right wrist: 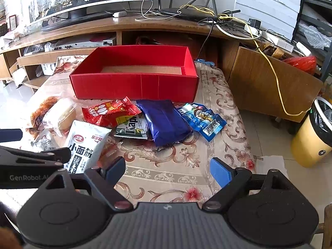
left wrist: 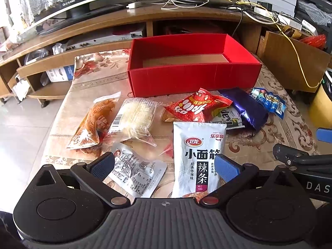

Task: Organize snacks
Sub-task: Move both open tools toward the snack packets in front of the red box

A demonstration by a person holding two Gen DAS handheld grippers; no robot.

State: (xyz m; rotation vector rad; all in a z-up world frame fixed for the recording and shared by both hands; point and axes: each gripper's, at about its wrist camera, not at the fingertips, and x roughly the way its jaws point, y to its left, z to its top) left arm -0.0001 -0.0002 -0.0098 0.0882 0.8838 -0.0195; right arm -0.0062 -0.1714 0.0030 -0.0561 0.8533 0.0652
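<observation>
An empty red box (left wrist: 193,78) (right wrist: 134,83) stands at the back of the floral table. Several snack packets lie in front of it: a white latiao bag (left wrist: 197,155) (right wrist: 87,143), a red packet (left wrist: 193,108) (right wrist: 108,114), a dark blue packet (left wrist: 247,108) (right wrist: 164,120), a light blue packet (left wrist: 267,101) (right wrist: 203,120), an orange packet (left wrist: 93,122), a clear-wrapped cake (left wrist: 134,118) (right wrist: 60,114) and a small white packet (left wrist: 134,172). My left gripper (left wrist: 165,167) hovers open over the white packets. My right gripper (right wrist: 168,171) is open above bare cloth, nothing between its fingers.
A wooden TV stand (left wrist: 145,18) with a monitor, router and tangled cables runs behind the table. A wooden cabinet (right wrist: 269,83) and a yellow bin (right wrist: 313,134) stand to the right. Tiled floor lies off the table's left edge (left wrist: 25,128).
</observation>
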